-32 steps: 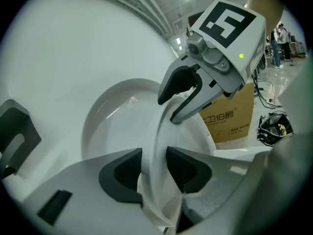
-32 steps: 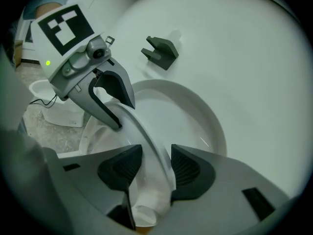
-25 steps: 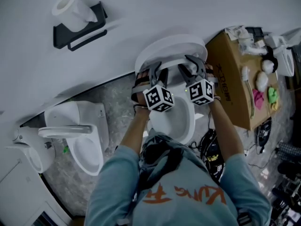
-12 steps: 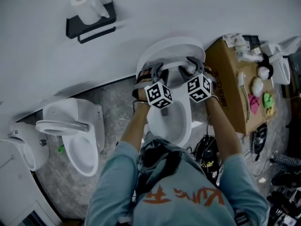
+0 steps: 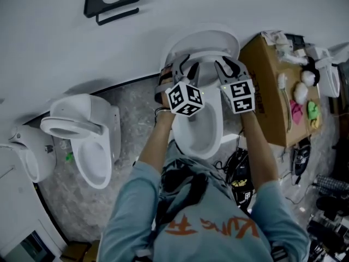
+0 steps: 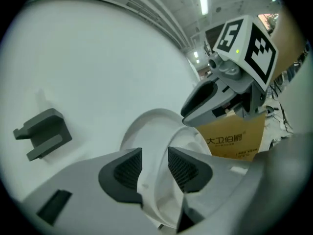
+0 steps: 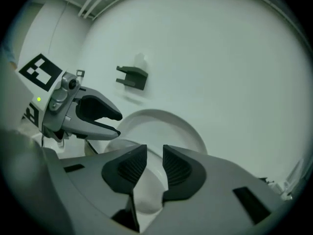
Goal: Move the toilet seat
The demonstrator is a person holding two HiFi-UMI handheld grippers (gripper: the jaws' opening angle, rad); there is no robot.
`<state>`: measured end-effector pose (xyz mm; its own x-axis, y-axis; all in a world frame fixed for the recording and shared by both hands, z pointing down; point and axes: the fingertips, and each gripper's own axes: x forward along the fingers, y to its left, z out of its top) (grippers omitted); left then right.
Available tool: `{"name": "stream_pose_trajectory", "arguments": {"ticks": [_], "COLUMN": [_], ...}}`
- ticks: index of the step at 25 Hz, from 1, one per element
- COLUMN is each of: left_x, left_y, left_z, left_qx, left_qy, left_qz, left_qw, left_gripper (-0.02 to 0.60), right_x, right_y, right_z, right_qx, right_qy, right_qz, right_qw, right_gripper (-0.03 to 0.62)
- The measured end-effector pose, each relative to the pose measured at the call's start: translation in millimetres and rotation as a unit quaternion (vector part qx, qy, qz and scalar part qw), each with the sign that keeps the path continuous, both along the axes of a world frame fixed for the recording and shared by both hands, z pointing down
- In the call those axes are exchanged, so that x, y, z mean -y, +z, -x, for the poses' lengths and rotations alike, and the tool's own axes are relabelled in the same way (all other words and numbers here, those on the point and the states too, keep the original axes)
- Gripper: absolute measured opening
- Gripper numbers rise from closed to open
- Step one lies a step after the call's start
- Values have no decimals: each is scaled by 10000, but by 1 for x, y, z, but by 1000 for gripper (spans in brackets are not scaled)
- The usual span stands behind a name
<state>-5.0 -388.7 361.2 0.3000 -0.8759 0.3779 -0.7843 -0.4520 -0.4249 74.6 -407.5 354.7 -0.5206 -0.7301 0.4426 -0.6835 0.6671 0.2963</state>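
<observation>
Head view: overhead, steeply down; toilet (image 5: 199,130) at 12 o'clock. Gripper views: low, close, facing raised lid (image 7: 171,126), white wall (image 6: 98,58). All three share toilet, black bracket (image 5: 112,7), 11 o'clock overhead.

Toilets along pale wall (image 5: 49,53)
Brown cardboard box (image 5: 268,89) just right of white ceramic toilet (image 5: 199,129); 2nd white ceramic toilet (image 5: 94,158) well left.

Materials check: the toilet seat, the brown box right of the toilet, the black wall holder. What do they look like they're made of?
toilet seat: smooth white with a soft sheen and a thin rim, likely moulded plastic.
box: matte brown with a printed side, so cardboard.
wall holder: matte black flat bars; metal or plastic, can't tell.
</observation>
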Motion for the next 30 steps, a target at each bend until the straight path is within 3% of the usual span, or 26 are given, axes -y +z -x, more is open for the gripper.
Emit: {"name": "stream_pose_trajectory", "arguments": {"ticks": [5, 7, 12, 15, 18, 23, 30], "left_x": [-44, -64, -121, -153, -176, -201, -219], "left_y": [-35, -48, -71, -78, -90, -113, -106], "left_z": [-7, -12, -32, -60, -80, -79, -74], "left_qx": [-770, -1045, -1828, -2386, -2471, -2159, -2235], "left_qy": [-668, -982, -1730, -1825, -1869, -1920, -2091], "left_qz": [-265, -389, -489, -303, -396, -734, -629], "left_qw": [9944, 9889, 9666, 9533, 9500, 9545, 9499], "left_gripper": [117, 83, 3, 2, 2, 2, 2], "right_x": [-39, -60, -107, -130, -148, -178, -190], "right_y": [-24, -36, -65, -80, -88, -98, -102], "right_z": [-27, -37, -69, -88, -103, -114, -125], "right_qx": [799, 1152, 2023, 2539, 2788, 2829, 2657], "right_qy": [210, 185, 143, 224, 389, 144, 103], "right_qz": [-54, -20, 74, 192, 285, 156, -13], "right_qw": [9966, 9932, 9792, 9668, 9591, 9589, 9640], "right_gripper": [2, -2, -3, -3, -3, -3, -3]}}
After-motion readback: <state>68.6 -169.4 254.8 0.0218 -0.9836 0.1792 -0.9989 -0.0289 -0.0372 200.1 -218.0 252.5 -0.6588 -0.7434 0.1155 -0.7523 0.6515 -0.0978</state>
